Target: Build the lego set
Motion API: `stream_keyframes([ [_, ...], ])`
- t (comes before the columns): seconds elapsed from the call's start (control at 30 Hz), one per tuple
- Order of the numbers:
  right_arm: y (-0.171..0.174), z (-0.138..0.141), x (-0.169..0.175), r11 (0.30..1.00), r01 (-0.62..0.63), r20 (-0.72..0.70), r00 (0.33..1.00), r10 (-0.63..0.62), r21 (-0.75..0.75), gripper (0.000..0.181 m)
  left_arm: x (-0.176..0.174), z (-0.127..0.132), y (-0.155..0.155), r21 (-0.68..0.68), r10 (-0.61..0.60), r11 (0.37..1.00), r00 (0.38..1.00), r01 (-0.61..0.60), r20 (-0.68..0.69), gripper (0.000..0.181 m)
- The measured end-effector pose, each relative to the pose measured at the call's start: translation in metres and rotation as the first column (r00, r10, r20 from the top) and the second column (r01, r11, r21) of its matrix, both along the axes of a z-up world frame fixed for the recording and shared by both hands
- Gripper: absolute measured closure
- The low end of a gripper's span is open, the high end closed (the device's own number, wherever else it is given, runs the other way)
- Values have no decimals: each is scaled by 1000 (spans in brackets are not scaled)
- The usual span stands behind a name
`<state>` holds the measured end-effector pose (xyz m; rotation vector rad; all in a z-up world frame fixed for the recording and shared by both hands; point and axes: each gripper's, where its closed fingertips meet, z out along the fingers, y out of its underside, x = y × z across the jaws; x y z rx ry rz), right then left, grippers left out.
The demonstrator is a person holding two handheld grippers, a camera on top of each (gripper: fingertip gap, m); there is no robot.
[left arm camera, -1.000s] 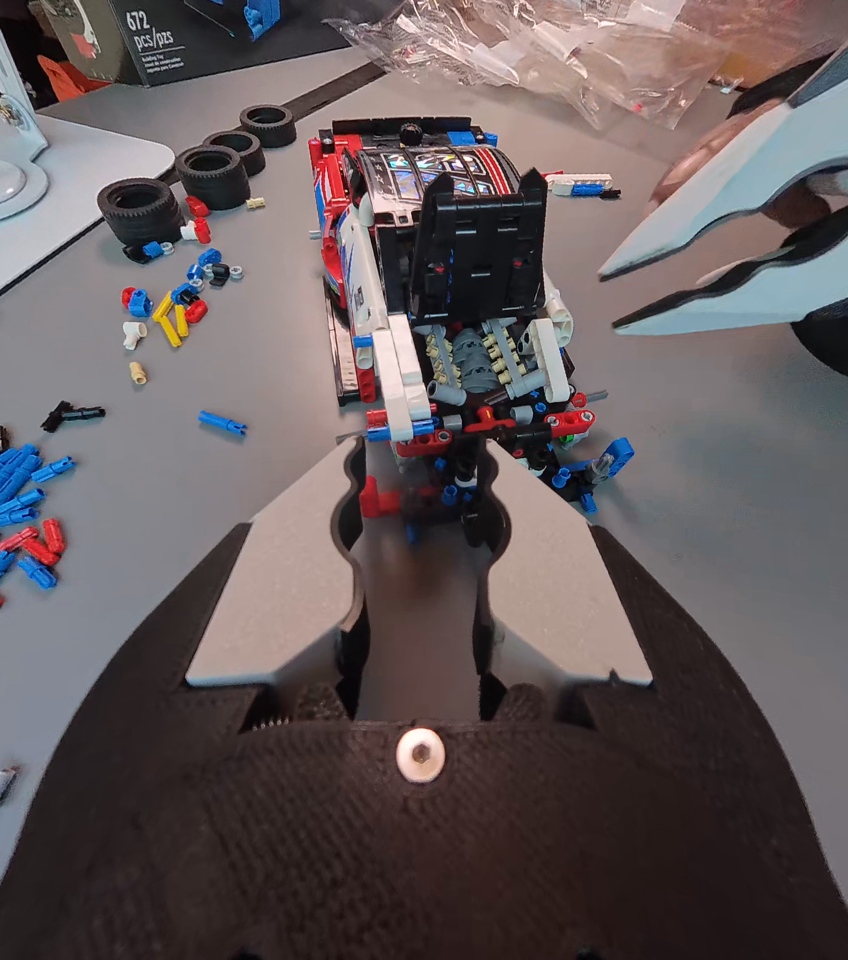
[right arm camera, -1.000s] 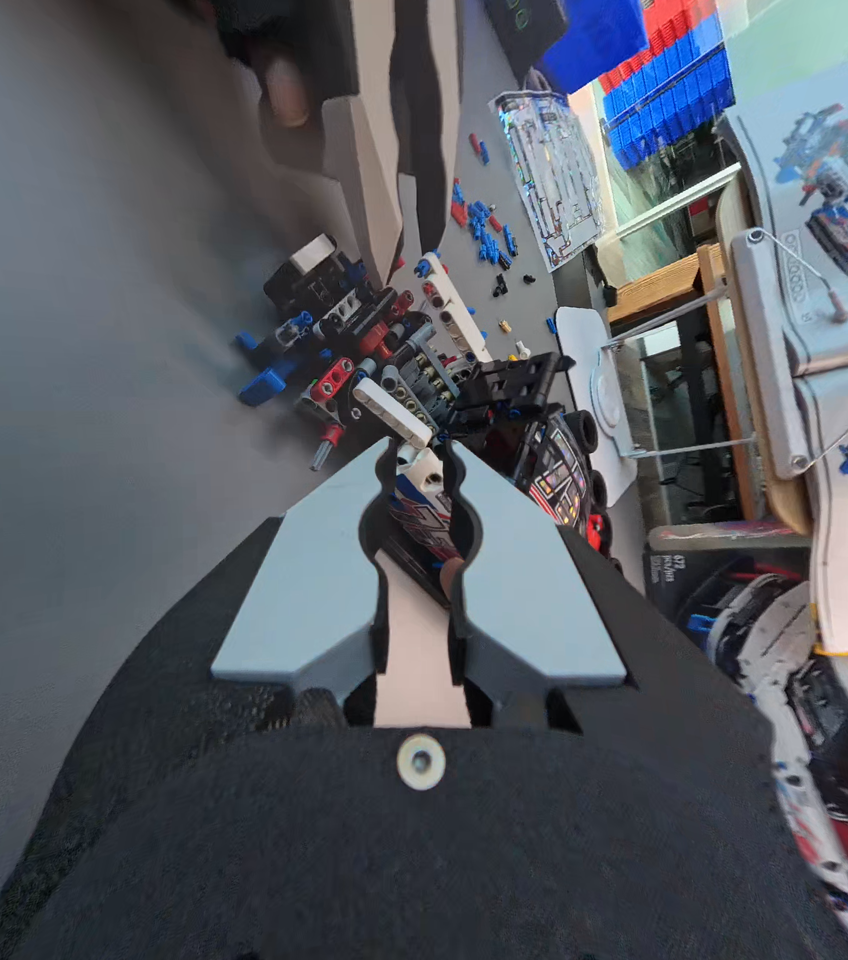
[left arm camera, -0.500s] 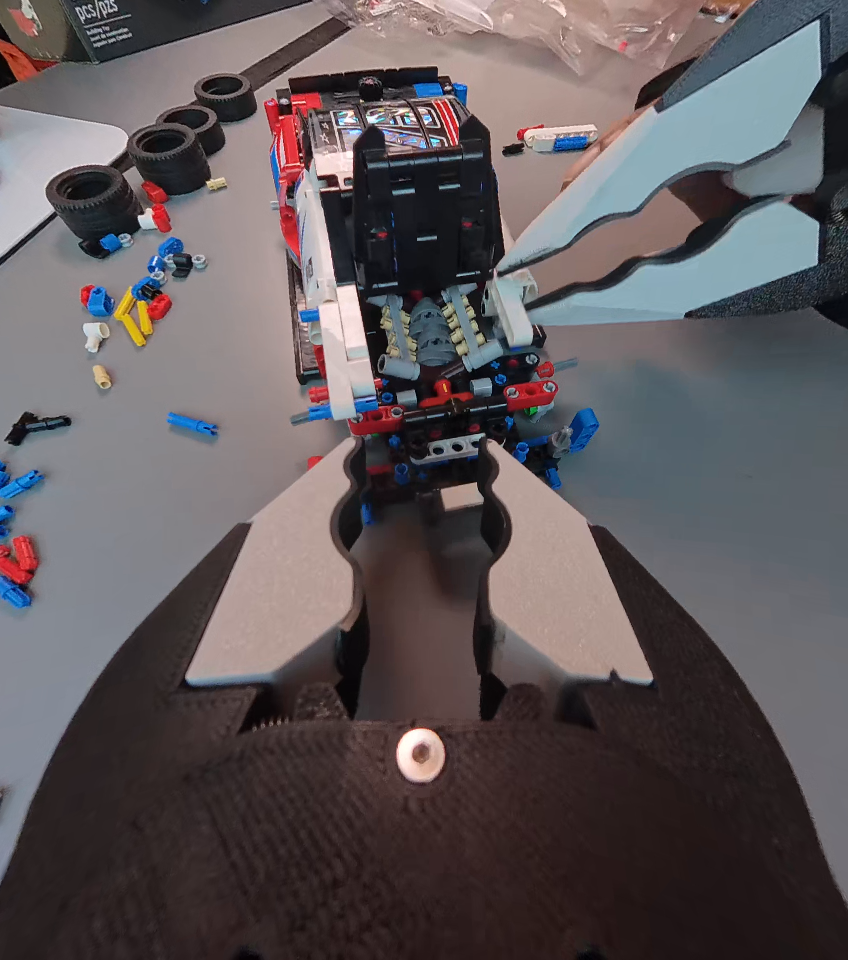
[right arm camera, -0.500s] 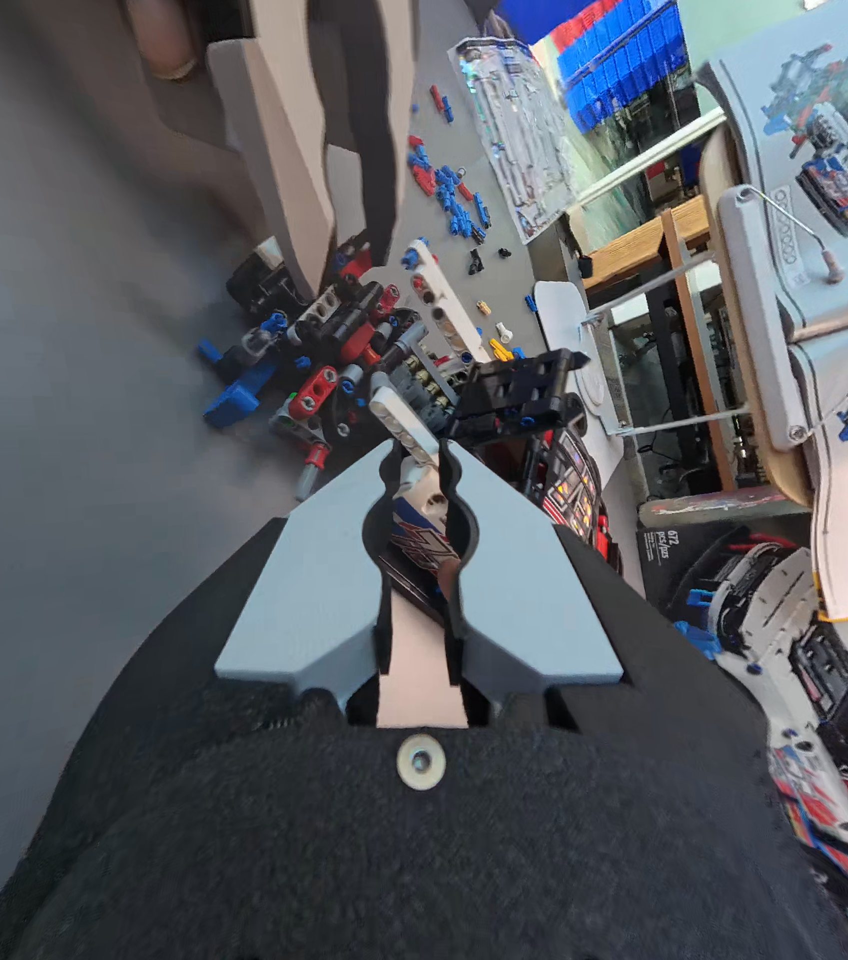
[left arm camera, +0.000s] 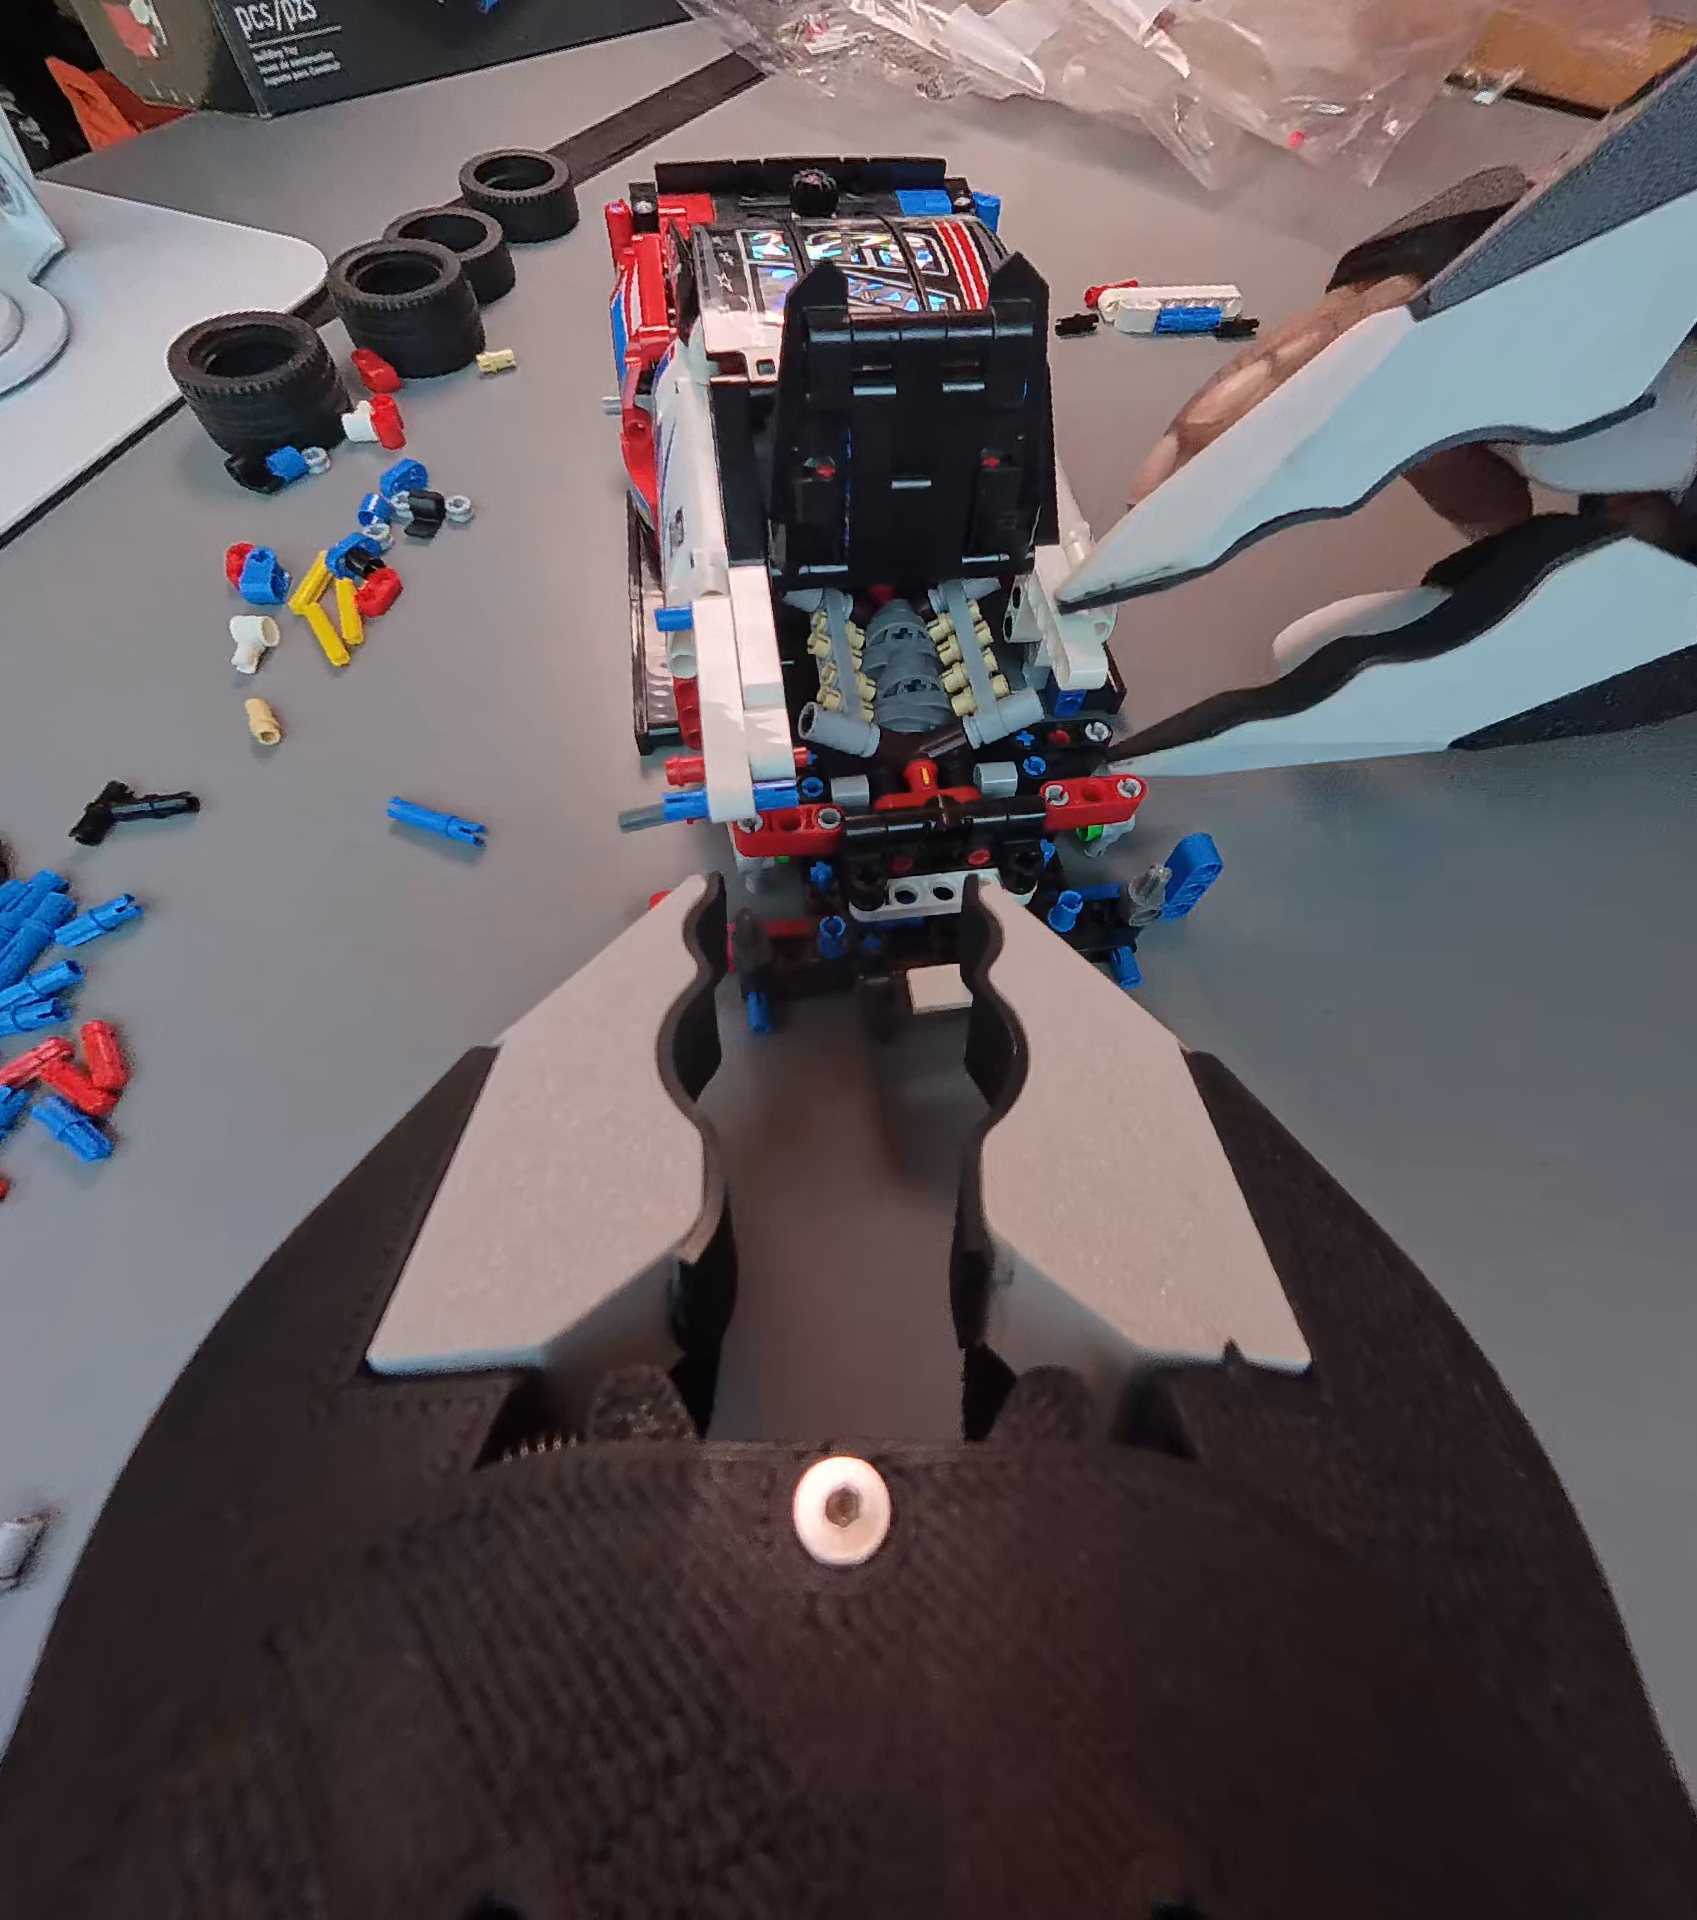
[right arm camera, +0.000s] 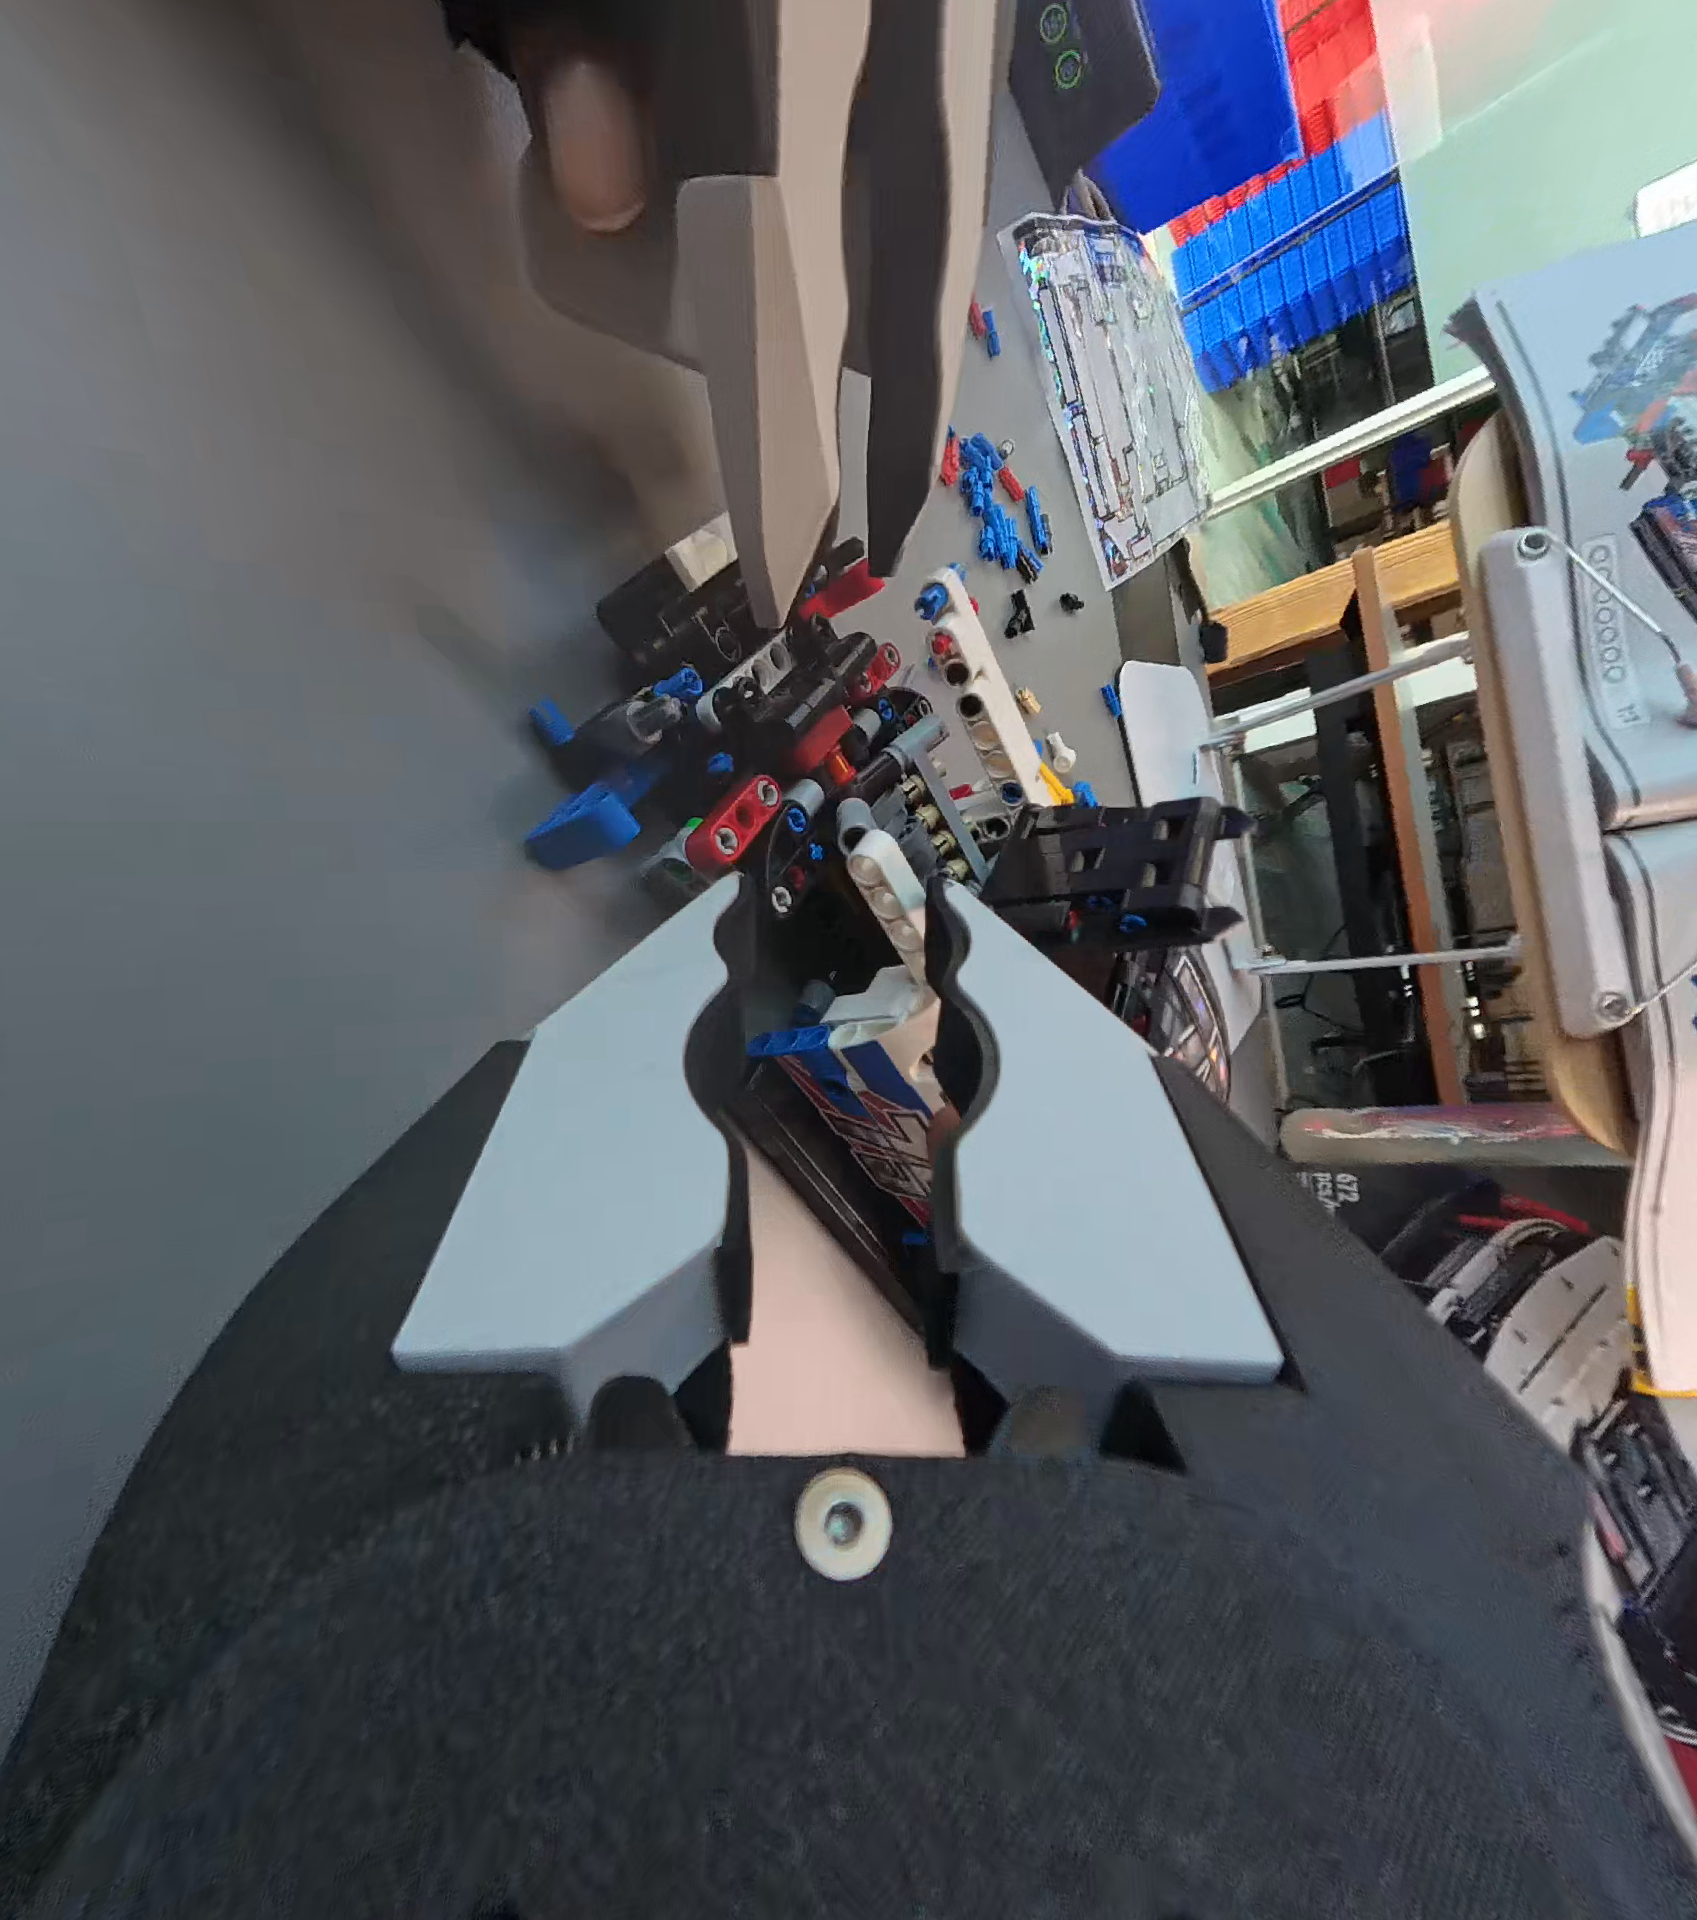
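Left wrist view: left gripper sits low at the near end of the lego car, jaws moderately wide, straddling the black and red end frame; contact cannot be confirmed, nothing is carried. Right gripper comes in from the car's right side, also parted, its upper finger touching the white side beam next to the engine block, the lower one by the red connector. Right wrist view agrees: right gripper is spread around the white beam and the blue-striped side panel, not clamped on either.

Car location: mid-table on the grey table, resting on its chassis, lengthwise away from the left camera.

Progress, judged from the layout: body mostly assembled, with stickered roof, raised black rear cover and side panels on. Engine bay and near-end frame are exposed. No wheels fitted; four black tyres lie in a row to the left. Loose blue pins, red pins and yellow pieces lie unsorted on the left; a small white and blue sub-assembly waits beyond the right side. Instruction booklet stands open on its stand.

Remaining, likely: close the near end, mount wheels.
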<state>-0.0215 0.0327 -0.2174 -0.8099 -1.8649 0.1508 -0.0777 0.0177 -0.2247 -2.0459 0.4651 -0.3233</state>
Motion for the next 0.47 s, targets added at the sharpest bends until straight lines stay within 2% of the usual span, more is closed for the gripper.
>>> stream_keyframes([
  [0.07, 2, 2, -3, 1000, 1, -23, 1000, -1, -1, 155, -2, 2, -1, 1, -2, 1000, 1000, 2, -6, 131],
  [0.13, 13, 16, -1, 998, 57, -97, 993, -61, -37, 181, -4, 4, -4, -5, -10, 1000, 1000, 10, -18, 128],
  [0.23, 21, 30, 8, 983, 78, -154, 983, -105, -168, 181, -9, 2, -8, -21, -13, 1000, 999, 13, -42, 124],
  [0.33, 26, 31, 14, 976, 83, -174, 978, -118, -199, 181, -10, -2, -9, -43, -26, 999, 999, 25, -32, 121],
  [0.47, 39, 49, 21, 956, 100, -252, 952, -173, -277, 168, -8, -4, -9, -42, -32, 999, 999, 30, -44, 122],
])
